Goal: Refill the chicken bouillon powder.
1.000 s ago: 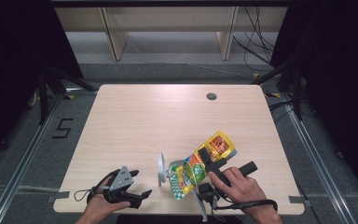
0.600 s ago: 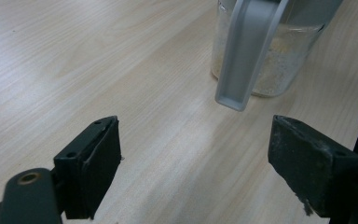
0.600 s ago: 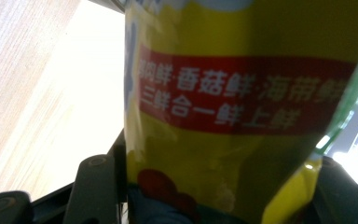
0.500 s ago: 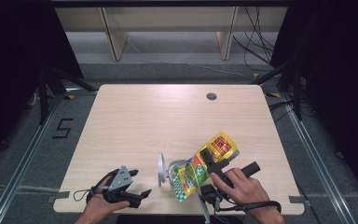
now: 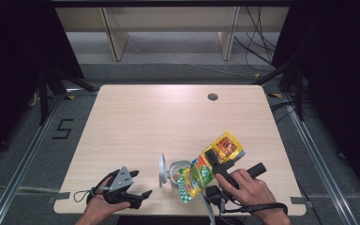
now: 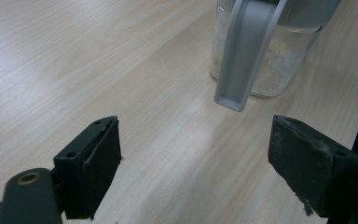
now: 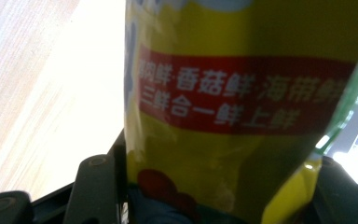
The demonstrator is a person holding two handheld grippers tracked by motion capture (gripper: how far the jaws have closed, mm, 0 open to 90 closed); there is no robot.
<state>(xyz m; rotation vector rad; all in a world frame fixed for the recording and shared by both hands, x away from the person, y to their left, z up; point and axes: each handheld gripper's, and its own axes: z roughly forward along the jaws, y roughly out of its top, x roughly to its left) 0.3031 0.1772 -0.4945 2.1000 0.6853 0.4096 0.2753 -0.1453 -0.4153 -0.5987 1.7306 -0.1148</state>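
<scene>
Jaws of your left gripper (image 5: pixel 138 197) stand wide apart, holding nothing, low at the table's (image 5: pixel 136 122) near left edge, your left hand (image 5: pixel 104 202) wrapped round it with the wrist angled inward. Just right sits the glass jar (image 6: pixel 265 60) with its grey lid (image 5: pixel 161 169) swung open. Right again, your right gripper (image 5: pixel 198 180) is clamped on the yellow seasoning pouch (image 7: pixel 242 107), tipped over the jar's mouth, your right hand (image 5: pixel 246 186) lying palm-down behind it. Spilling looks likeliest: if the pouch tilts off the mouth, the contents land on wood. The unheld jar could also slide if the pouch nudges it.
</scene>
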